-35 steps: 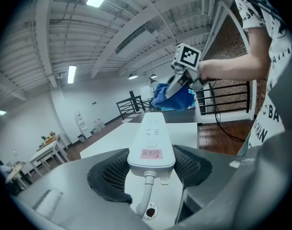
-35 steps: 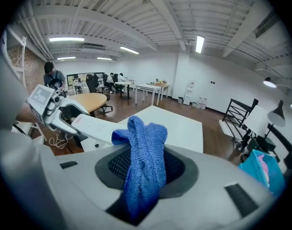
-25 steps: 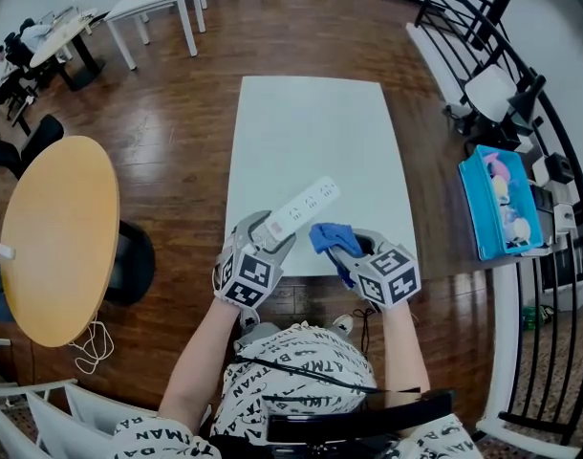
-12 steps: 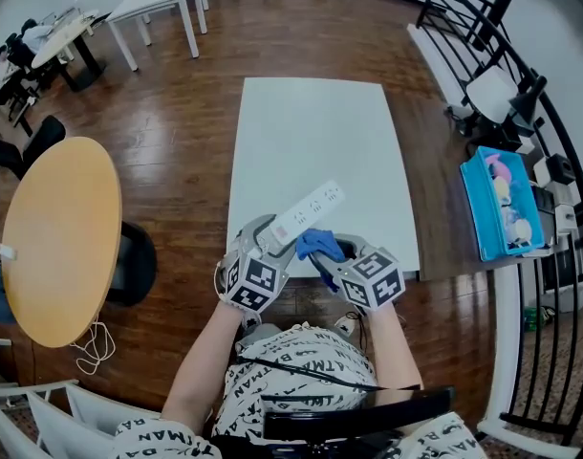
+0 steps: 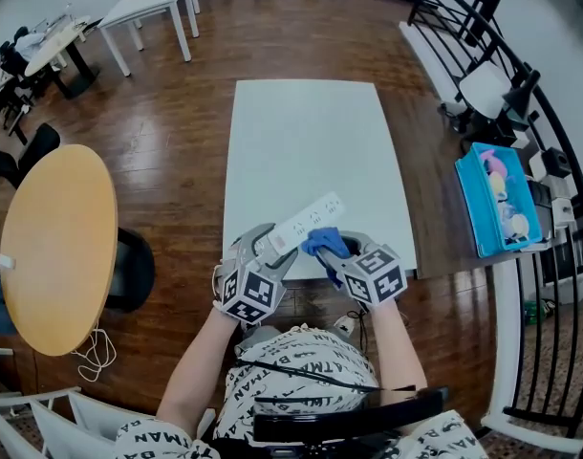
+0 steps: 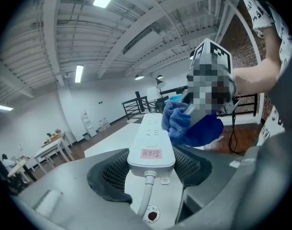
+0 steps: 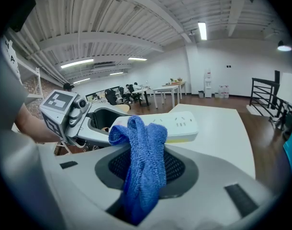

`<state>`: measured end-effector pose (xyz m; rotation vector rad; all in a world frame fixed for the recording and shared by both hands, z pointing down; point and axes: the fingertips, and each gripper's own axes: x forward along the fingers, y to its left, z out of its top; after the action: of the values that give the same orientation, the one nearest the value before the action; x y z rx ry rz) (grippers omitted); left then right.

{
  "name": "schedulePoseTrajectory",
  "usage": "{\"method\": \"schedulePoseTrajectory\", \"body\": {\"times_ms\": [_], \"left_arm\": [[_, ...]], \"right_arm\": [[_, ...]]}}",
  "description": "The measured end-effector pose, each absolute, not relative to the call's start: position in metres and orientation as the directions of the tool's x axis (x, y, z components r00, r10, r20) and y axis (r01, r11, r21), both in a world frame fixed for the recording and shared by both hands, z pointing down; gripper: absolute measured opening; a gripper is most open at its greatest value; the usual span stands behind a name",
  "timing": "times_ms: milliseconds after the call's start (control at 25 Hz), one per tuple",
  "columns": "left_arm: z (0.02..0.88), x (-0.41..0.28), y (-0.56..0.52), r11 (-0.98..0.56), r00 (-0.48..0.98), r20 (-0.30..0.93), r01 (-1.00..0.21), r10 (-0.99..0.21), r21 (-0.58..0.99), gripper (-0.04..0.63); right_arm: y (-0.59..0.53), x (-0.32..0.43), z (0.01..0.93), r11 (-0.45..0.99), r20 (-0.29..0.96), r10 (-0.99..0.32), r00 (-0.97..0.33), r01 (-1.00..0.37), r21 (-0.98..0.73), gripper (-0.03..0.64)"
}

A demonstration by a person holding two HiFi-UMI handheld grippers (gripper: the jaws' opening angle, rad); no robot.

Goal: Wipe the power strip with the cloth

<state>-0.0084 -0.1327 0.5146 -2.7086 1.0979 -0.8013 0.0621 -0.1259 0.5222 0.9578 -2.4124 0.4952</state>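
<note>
Power strip (image 5: pixel 296 226): white, sits clamped across its width at the cord end by the fingers of the left gripper (image 5: pixel 265 249). Appears lifted clear of the desk (image 5: pixel 311 132), over its near edge, free end pointing up and away. Cloth (image 5: pixel 322 243): blue, bunched, pinched tight between the fingers of the right gripper (image 5: pixel 342 256). Sticks out past the tips as a wad, against or just beside the strip's right side about midway along; actual contact hard to confirm. Cord (image 6: pixel 144 198): drops from the plug end down between the left fingers. Likely failure modes, judgement only. (1) Long lever: grasped at one end only, so liable to pivot or slide in the left fingers under hard pressure near the free end; smooth plastic, little margin. (2) If dropped, bound for the desk edge or the floor, given the position over the edge. (3) Loose cloth: only a pinch of fabric held, liable to snag on the socket slots during a drag and pull out. (4) Right fingers too close in: hard tips instead of cloth scraping the casing. (5) Grippers near each other: possible collision on a stroke toward the cord end. Suggested: short, light strokes, grasped half first.
</note>
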Motion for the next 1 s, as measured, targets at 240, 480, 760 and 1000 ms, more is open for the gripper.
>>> {"method": "schedulePoseTrajectory", "body": {"times_ms": [240,480,760,1000], "left_arm": [[0.510,-0.013,-0.125,-0.748,0.618,0.425,-0.589,-0.661,-0.306,0.282],[0.508,-0.010,-0.114,-0.770,0.636,0.435,-0.537,-0.638,-0.344,0.282],[0.512,0.004,-0.092,-0.802,0.660,0.467,-0.408,-0.589,-0.435,0.282],[0.517,0.005,-0.079,-0.811,0.672,0.489,-0.311,-0.556,-0.495,0.282]], "right_arm": [[-0.146,0.107,0.517,0.639,0.581,-0.591,-0.560,-0.764,-0.087,0.135],[-0.166,0.152,0.516,0.598,0.614,-0.625,-0.482,-0.801,-0.021,0.135],[-0.171,0.160,0.510,0.652,0.645,-0.587,-0.490,-0.758,0.018,0.135],[-0.163,0.149,0.513,0.740,0.700,-0.511,-0.499,-0.670,0.063,0.135]]}}
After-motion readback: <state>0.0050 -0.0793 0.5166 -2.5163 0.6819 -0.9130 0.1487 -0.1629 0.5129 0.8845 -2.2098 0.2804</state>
